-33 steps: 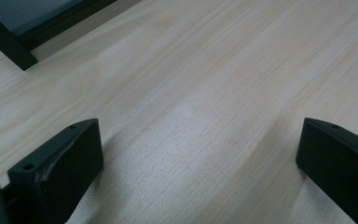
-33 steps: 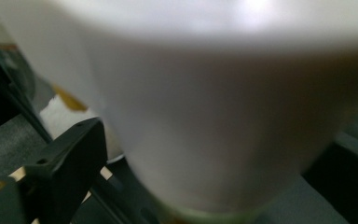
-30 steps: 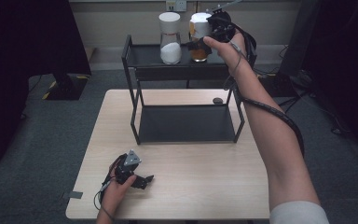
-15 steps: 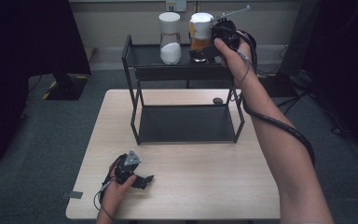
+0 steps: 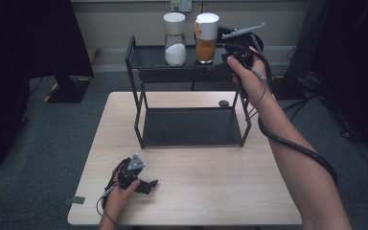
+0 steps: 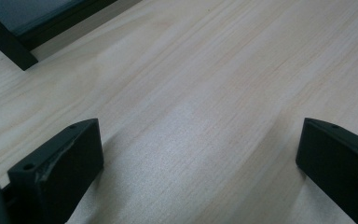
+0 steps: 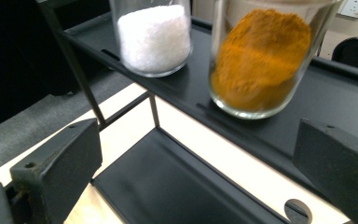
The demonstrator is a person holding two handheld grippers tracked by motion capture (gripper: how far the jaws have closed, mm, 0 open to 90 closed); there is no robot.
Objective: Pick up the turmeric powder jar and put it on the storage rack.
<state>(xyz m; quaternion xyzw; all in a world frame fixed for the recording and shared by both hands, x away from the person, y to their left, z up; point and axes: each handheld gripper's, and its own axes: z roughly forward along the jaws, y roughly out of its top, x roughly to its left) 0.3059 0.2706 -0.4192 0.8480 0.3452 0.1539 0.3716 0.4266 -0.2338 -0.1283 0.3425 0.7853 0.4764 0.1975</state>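
Orange-powder jar [image 5: 206,38] stands upright on the black shelf [image 5: 153,57]; right gripper [image 7: 200,154] jaws spread just beside it

A light wood-grain table [image 5: 187,191] occupies the centre of the high view. Grey carpet floor [image 5: 48,143] surrounds it on all sides. At 12 o'clock, a pale wall [image 5: 124,19] runs across the frame, with a white socket plate [image 5: 181,5] mounted at its upper edge. At 9 to 11 o'clock, a large dark mass stands on the floor; its identity cannot be determined. At 10 o'clock, a black floor base with yellow-striped markings [image 5: 55,88] sits on the carpet. At 2 to 3 o'clock, dark furniture and loose cables [image 5: 311,103] lie in shadow. Lighting is even over the table.
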